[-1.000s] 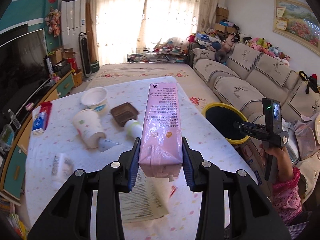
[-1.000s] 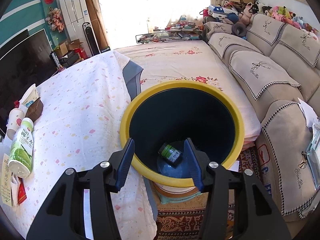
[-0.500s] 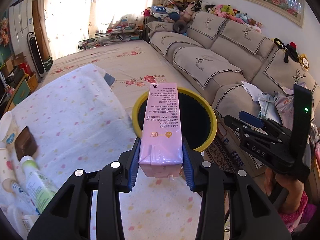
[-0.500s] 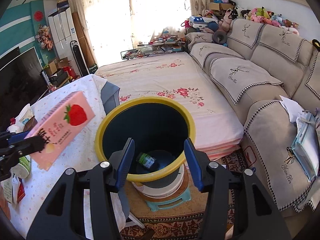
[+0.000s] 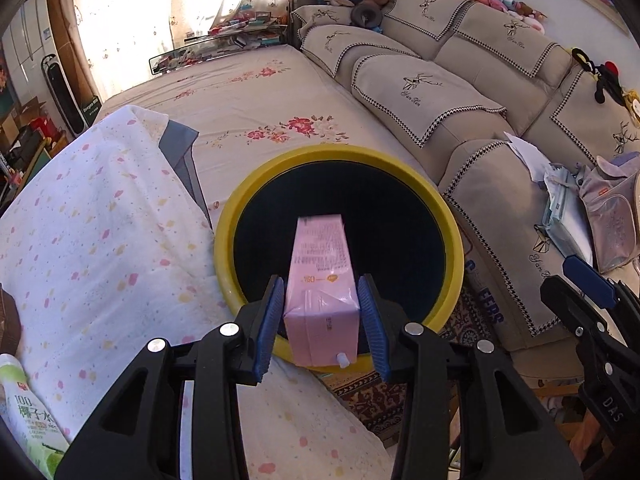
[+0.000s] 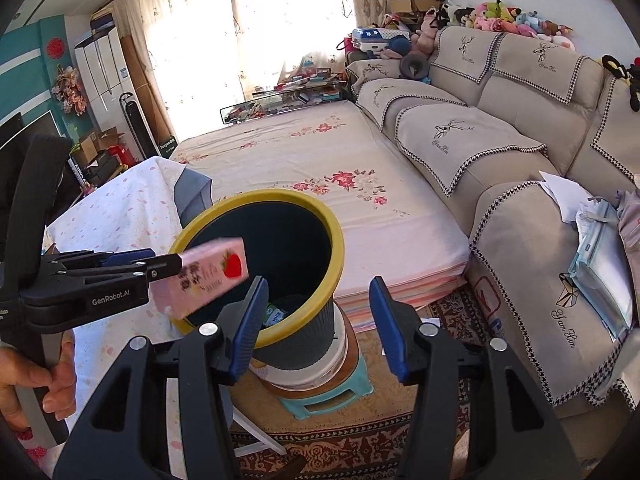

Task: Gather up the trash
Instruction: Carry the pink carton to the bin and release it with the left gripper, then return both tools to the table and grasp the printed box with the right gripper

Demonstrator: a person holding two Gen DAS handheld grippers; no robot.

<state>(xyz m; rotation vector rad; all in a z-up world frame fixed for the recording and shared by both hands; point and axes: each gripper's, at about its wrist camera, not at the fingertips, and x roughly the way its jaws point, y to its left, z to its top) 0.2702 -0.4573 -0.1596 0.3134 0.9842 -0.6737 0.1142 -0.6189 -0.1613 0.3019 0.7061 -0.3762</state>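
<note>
One pink rectangular drink carton point(image 5: 320, 276) sits clamped between the blue pads of my left tool point(image 5: 322, 316), low in the centre of the left wrist frame, its long body pointing out over the dark mouth of the round yellow-rimmed dark bin point(image 5: 448, 216). In the right wrist frame the same carton point(image 6: 204, 276), with a strawberry printed on its side, shows at left of centre, its far end over the bin's point(image 6: 340, 248) opening and its near end over the near rim.

My right tool point(image 6: 316, 320) is wide apart and carries nothing; it hangs at the bottom of its frame beside the bin, which stands on a stack of a white tub and a teal stool.

To do the drop well, I judge the carton should go a little further forward so its whole length clears the rim, tilt nose-down, and only then be let go. Releasing now risks the near end catching the rim and tipping onto the white dotted tabletop cloth point(image 5: 100, 240). A green-labelled white bottle point(image 5: 32, 420) waits at lower left.
</note>
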